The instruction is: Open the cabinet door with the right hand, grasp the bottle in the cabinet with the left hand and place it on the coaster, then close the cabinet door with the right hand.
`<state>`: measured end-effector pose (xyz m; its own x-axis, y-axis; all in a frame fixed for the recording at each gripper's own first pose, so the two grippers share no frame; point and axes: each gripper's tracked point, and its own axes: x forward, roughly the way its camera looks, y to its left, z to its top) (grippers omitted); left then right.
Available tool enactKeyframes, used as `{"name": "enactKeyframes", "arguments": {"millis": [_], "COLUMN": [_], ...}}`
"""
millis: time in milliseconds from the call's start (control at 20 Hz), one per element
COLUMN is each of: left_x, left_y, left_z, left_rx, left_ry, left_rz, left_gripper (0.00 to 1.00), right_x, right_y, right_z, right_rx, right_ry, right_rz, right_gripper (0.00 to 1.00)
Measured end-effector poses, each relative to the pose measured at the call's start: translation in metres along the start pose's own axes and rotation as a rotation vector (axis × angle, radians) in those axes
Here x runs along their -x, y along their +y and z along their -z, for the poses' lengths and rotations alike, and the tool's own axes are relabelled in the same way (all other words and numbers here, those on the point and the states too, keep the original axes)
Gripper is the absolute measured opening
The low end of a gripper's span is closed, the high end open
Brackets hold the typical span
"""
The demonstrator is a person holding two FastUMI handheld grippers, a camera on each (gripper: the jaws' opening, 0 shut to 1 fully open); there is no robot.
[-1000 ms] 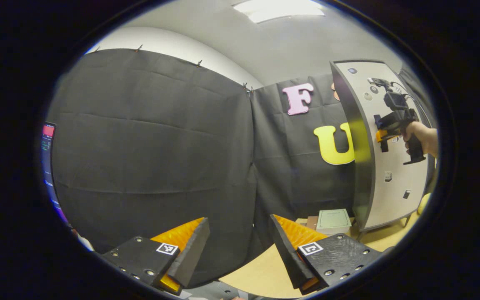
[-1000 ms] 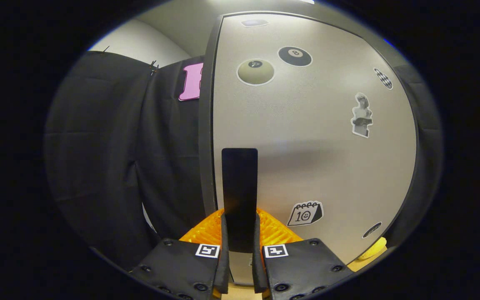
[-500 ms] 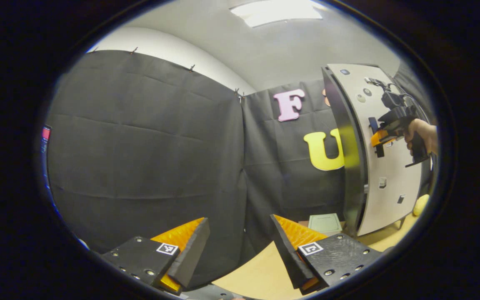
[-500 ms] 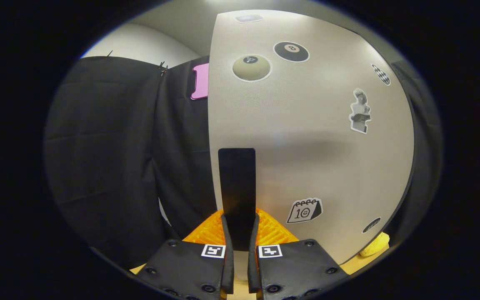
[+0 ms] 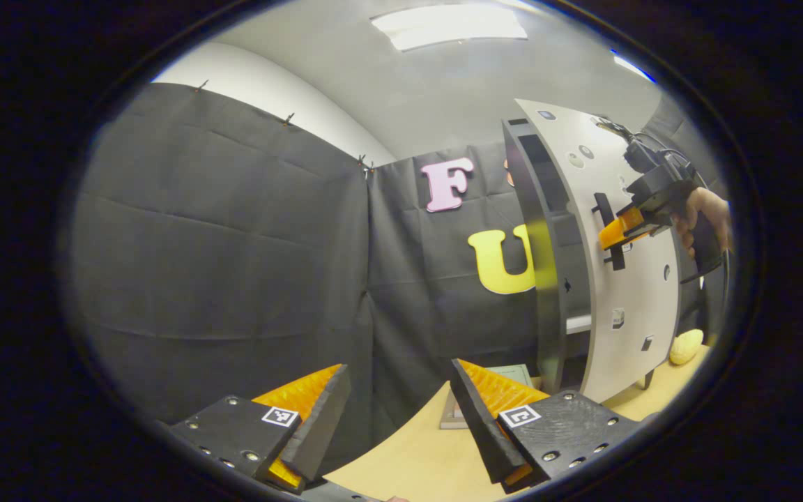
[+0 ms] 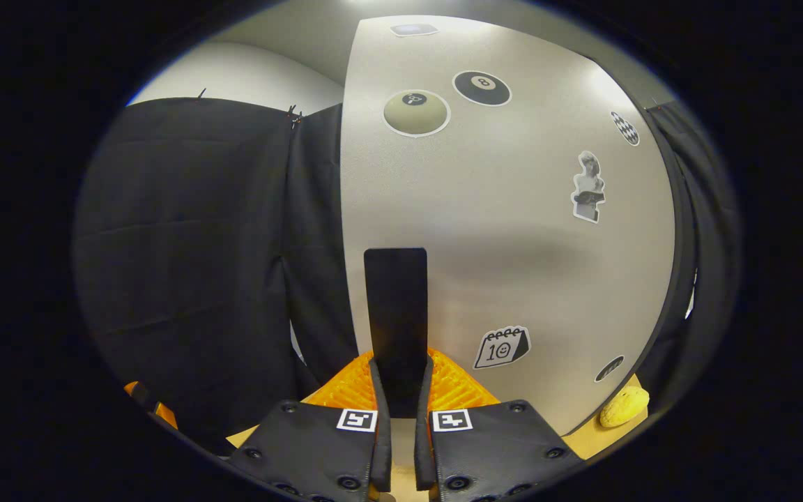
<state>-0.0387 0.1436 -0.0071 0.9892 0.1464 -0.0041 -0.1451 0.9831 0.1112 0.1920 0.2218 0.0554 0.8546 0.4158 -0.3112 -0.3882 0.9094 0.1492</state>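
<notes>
In the right gripper view my right gripper [image 6: 401, 366] is shut on the black vertical handle [image 6: 396, 300] of the pale cabinet door [image 6: 513, 230], which carries several stickers. In the left gripper view that door [image 5: 628, 293] stands partly open at the right. A hand [image 5: 707, 216] holds the right gripper [image 5: 614, 233] on the handle [image 5: 607, 230]. A gap shows the dark cabinet body [image 5: 544, 279] with a shelf [image 5: 578, 324] inside. My left gripper [image 5: 399, 366] is open and holds nothing, low over the wooden table [image 5: 408, 460], well left of the cabinet.
A flat greenish box [image 5: 506, 376] lies on the table at the cabinet's foot. A yellow lumpy object [image 5: 685, 346] sits on the table beyond the door, also at the door's lower right corner [image 6: 624, 406]. Black cloth walls stand behind and to the left.
The door has swung further open with my right gripper on its handle, and the cabinet's interior and shelf have come into sight. The left gripper stays open; its view has turned rightward.
</notes>
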Motion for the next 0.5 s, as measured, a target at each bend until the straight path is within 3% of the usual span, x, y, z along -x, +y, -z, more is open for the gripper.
{"name": "enactKeyframes", "arguments": {"millis": [500], "left_x": [-0.011], "left_y": [-0.073], "left_z": [-0.013], "left_rx": [-0.002], "left_ry": [-0.013], "left_rz": [0.111], "left_gripper": [0.87], "right_x": [0.005], "right_y": [-0.007], "right_z": [-0.003], "right_rx": [0.015], "right_ry": [0.020], "right_rz": [-0.105], "right_gripper": [0.15]}}
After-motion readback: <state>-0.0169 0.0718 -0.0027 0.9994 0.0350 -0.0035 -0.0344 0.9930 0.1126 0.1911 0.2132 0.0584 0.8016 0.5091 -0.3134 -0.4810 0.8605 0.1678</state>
